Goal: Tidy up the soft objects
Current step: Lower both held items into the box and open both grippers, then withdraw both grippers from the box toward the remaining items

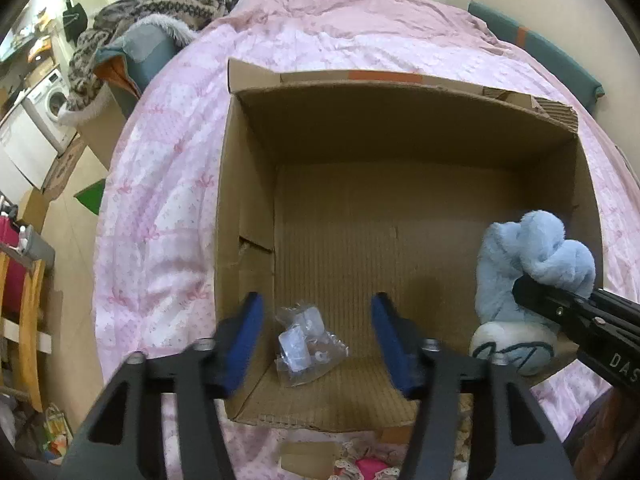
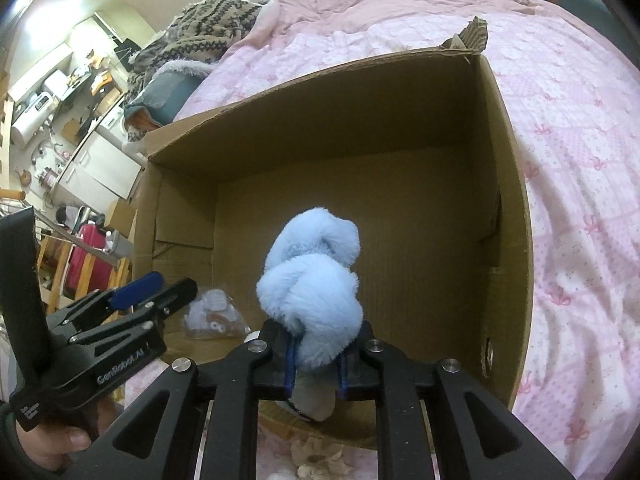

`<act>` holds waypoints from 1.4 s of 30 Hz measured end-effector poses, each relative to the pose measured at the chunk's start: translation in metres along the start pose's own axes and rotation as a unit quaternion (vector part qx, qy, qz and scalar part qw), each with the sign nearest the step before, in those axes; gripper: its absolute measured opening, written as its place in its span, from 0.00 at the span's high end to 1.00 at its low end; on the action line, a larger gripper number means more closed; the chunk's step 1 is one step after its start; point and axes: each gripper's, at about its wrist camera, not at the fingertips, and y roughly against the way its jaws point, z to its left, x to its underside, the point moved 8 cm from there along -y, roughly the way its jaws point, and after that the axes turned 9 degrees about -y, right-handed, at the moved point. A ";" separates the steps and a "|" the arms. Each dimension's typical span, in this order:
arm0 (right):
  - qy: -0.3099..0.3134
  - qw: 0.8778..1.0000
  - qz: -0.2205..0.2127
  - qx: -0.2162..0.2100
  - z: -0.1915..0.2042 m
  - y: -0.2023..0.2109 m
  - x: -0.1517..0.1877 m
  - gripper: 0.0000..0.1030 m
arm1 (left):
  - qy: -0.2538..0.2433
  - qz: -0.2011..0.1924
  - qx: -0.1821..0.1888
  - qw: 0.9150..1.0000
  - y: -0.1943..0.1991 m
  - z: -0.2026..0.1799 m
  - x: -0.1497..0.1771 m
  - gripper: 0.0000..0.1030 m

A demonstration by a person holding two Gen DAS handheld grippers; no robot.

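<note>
Plush toy (image 2: 310,292), pale blue and fluffy, is pinched tight in the right gripper (image 2: 316,364), jaws closed on its fur, held over the near right part of the cardboard box (image 1: 248,184) on the pink bed (image 1: 160,200). Only the left wrist view shows its white base with dark stitching; the right view hides that behind the fluff. Left gripper (image 1: 316,340) hangs with jaws wide apart, nothing between them, above a clear plastic bag (image 1: 306,344) on the box floor. Bag contents are hard to make out.
</note>
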 end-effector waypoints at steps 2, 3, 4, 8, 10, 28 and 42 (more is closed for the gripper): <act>0.001 1.000 -0.001 0.000 0.000 0.001 0.000 0.81 | -0.005 -0.001 -0.001 1.000 0.003 -0.001 -0.001 0.37; 0.003 1.000 -0.001 0.001 0.000 0.001 0.000 0.80 | -0.005 -0.001 0.000 1.000 0.005 -0.002 -0.001 0.36; 0.004 1.000 -0.002 0.001 0.001 0.001 -0.001 0.77 | -0.005 -0.001 0.003 1.000 0.007 -0.002 -0.001 0.35; 0.013 1.000 -0.013 0.003 0.003 0.007 -0.002 0.42 | 0.007 -0.002 0.007 1.000 0.015 0.001 -0.002 0.33; 0.029 0.999 -0.037 0.021 0.006 0.014 -0.005 0.35 | 0.014 -0.004 0.011 1.000 0.020 0.003 -0.002 0.33; 0.044 0.992 -0.101 0.056 0.000 0.053 -0.013 0.29 | 0.019 -0.012 -0.007 1.000 0.045 0.018 0.008 0.33; 0.044 0.992 -0.095 0.065 0.002 0.061 0.004 0.29 | 0.031 -0.018 -0.001 0.999 0.062 0.032 0.026 0.33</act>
